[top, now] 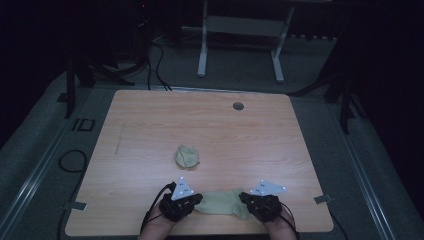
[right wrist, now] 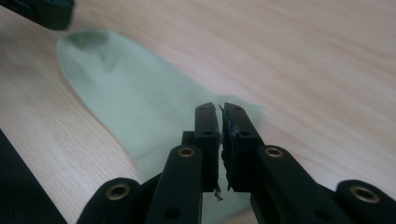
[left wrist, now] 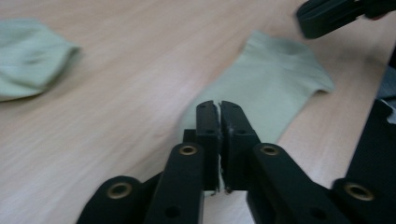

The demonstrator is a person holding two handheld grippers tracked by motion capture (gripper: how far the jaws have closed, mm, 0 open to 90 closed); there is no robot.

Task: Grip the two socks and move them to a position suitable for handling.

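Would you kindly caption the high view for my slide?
Two hand-held grippers, left and right, pinch opposite ends of a flat green sock; a balled sock lies beyond.

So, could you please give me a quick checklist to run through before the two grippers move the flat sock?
1. Left gripper shut on the flat sock: ok, at one end.
2. Right gripper shut on the flat sock: ok, at the other end.
3. Sock lying flat between the grippers: ok.
4. Balled sock apart from the flat one: ok.
5. Table bare ahead of the sock: ok.
6. How deep the fingers bite the fabric: cannot tell.
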